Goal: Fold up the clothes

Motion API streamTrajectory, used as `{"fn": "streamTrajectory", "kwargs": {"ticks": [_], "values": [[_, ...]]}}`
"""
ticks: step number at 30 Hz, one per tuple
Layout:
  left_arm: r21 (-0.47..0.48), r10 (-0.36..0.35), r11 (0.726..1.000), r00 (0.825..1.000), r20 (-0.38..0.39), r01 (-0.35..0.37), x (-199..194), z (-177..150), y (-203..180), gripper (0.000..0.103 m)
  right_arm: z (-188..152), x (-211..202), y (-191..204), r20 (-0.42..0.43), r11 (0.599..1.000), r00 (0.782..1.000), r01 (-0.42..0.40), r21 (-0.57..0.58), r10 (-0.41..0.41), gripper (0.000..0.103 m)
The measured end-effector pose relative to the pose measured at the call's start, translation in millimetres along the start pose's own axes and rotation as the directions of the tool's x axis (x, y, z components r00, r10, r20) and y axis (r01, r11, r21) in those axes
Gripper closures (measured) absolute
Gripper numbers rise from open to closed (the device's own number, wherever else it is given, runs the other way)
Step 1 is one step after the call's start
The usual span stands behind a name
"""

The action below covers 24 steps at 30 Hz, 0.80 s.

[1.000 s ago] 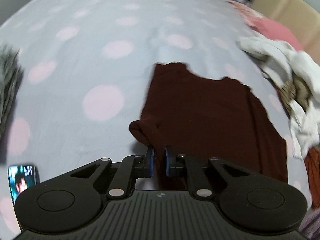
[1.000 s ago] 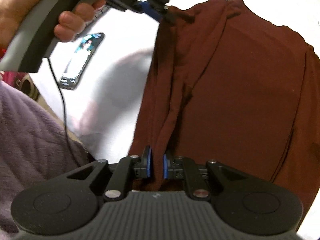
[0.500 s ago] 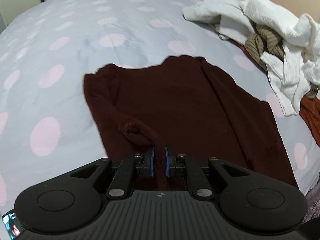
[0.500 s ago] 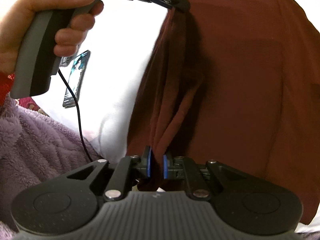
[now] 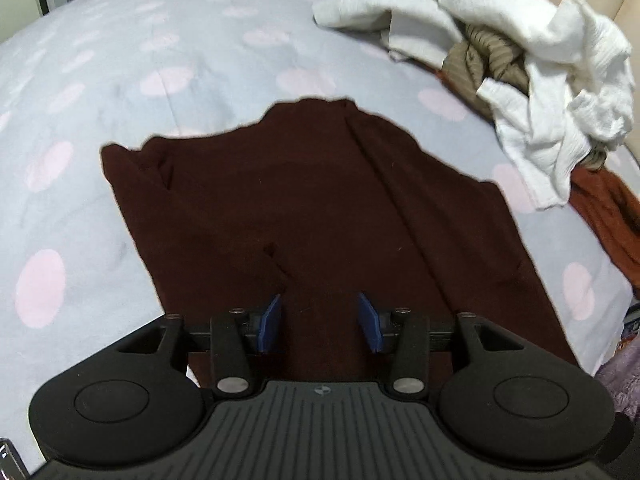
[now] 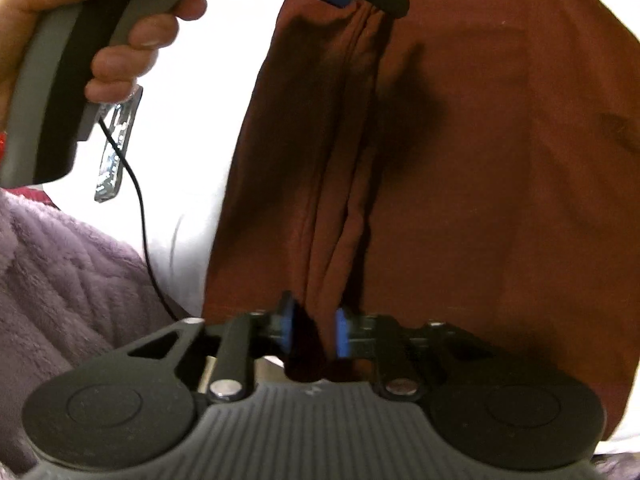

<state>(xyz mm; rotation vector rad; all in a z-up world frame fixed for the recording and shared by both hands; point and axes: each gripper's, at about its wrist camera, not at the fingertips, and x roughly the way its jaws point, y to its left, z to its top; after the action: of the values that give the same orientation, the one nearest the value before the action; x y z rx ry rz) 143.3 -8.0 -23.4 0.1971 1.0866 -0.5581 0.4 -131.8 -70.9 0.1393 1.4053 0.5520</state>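
The maroon top (image 5: 320, 208) lies spread ahead of the left gripper (image 5: 323, 324), whose jaws stand apart; right gripper (image 6: 314, 332), half spread, straddles a ridge. Soft, limp knit: best pinched at edges

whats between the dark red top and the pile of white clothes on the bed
Only a bare strip of the spotted bedsheet separates the dark red top from the white clothes pile; the left wrist view shows it.
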Motion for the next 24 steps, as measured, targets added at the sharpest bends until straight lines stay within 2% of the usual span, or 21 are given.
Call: {"fn": "streamTrajectory", "kwargs": {"ticks": [4, 6, 9, 11, 12, 15, 19, 21, 24], "values": [[-0.082, 0.019, 0.997, 0.997, 0.071, -0.013, -26, -3, 23, 0.063, -6, -12, -6, 0.013, 1.0, 1.0, 0.0, 0.006, 0.0, 0.068], [-0.133, 0.055, 0.99, 0.994, 0.092, -0.043, -33, -5, 42, 0.063, -9, -22, -8, 0.036, 1.0, 0.999, 0.025, -0.009, -0.025, 0.064], [-0.186, 0.128, 0.976, 0.988, 0.088, -0.11, -34, -10, 63, 0.071, -16, -38, -10, 0.086, 0.998, 0.995, 0.061, -0.033, -0.057, 0.065], [-0.199, 0.154, 0.97, 0.986, 0.067, -0.138, -30, -13, 70, 0.072, -19, -44, -9, 0.12, 0.996, 0.99, 0.074, -0.044, -0.069, 0.07], [-0.203, 0.151, 0.969, 0.987, 0.049, -0.138, -27, -14, 70, 0.074, -20, -47, -9, 0.136, 0.995, 0.988, 0.082, -0.05, -0.074, 0.079], [-0.165, 0.117, 0.98, 0.993, 0.024, -0.112, -25, -16, 60, 0.074, -22, -50, -3, 0.17, 0.987, 0.981, 0.116, -0.11, -0.096, 0.081], [-0.085, 0.077, 0.993, 0.997, -0.019, -0.079, -26, -28, 35, 0.074, -27, -45, 1, 0.148, 0.988, 0.988, 0.061, -0.14, -0.04, 0.078], [-0.053, 0.053, 0.997, 0.998, -0.04, -0.055, -30, -40, 22, 0.074, -30, -43, 0, 0.136, 0.989, 0.99, 0.046, -0.144, -0.026, 0.071], [0.044, -0.001, 0.999, 0.998, -0.06, 0.003, -42, -63, -6, 0.074, -23, -42, 4, 0.126, 0.991, 0.992, 0.022, -0.13, -0.005, 0.07]]}}
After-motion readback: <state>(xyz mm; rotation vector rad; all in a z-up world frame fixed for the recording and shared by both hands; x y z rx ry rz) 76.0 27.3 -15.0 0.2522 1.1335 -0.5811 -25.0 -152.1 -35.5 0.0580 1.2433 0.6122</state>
